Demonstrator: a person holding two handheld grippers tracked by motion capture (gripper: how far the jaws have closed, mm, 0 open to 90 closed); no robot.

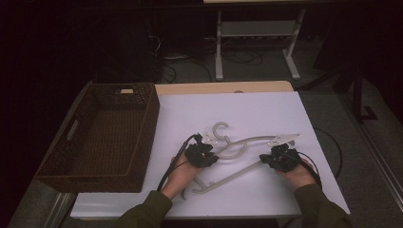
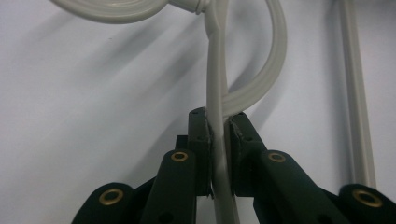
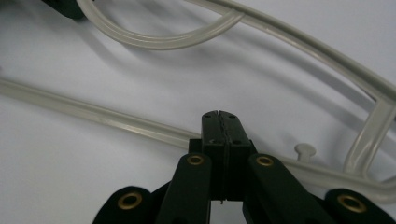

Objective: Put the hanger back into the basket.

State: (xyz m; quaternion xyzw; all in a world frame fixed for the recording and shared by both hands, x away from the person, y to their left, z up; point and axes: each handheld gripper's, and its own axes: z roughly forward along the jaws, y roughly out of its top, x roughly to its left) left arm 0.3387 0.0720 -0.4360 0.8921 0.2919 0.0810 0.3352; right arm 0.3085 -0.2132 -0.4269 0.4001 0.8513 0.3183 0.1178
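Reaching in from the near edge of the white-covered table, two forearms in olive sleeves bring a black two-jaw gripper in each hand. The left gripper sits near the table's middle, a black cable trailing back past the hand; the left gripper view shows its jaws pinched on a thin upright strip of the pale grey plastic clothes hanger — the strip runs straight up between the pads, with a curved loop of the same plastic bending away just behind them. The right gripper lies well apart from it, toward the table's right side, over the hanger's right end; in the right gripper view its jaws meet flat together with nothing between them, the tips just above the hanger's long straight bar, whether touching it I cannot tell. A small peg stands up from that bar beside the jaws. The hanger itself lies across the middle of the table between the two grippers — hook pointing to the far side, one shoulder arm sweeping right to a clip end, the bottom bar slanting down toward the near left. Farther left, a dark brown woven wicker basket, rectangular with a cut handle in its side wall, rests at the table's left edge. Beyond the table, a white metal frame leg and loose cables on a dim floor.
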